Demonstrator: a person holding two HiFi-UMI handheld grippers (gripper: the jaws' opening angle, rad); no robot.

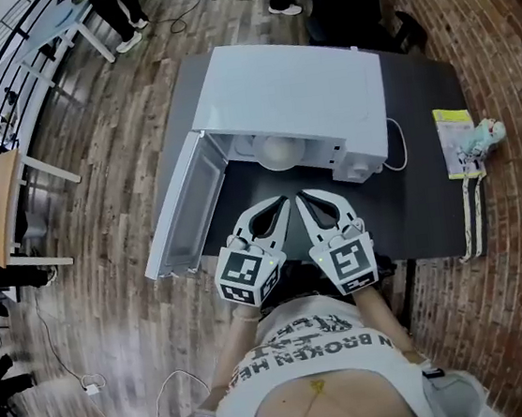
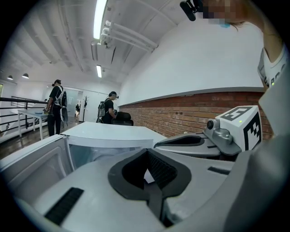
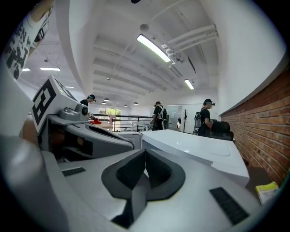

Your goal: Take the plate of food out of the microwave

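Observation:
The white microwave stands on a dark table with its door swung open to the left. A pale round plate or cover shows in the open cavity; any food on it is hidden. My left gripper and right gripper are side by side just in front of the opening, both shut and empty, tips pointing at the cavity. In the left gripper view its jaws meet before the microwave. The right gripper view shows its jaws closed below the microwave's top.
A yellow booklet and a small toy figure lie at the table's right end. A white cable loops beside the microwave. A brick wall runs along the right. People stand farther back on the wooden floor.

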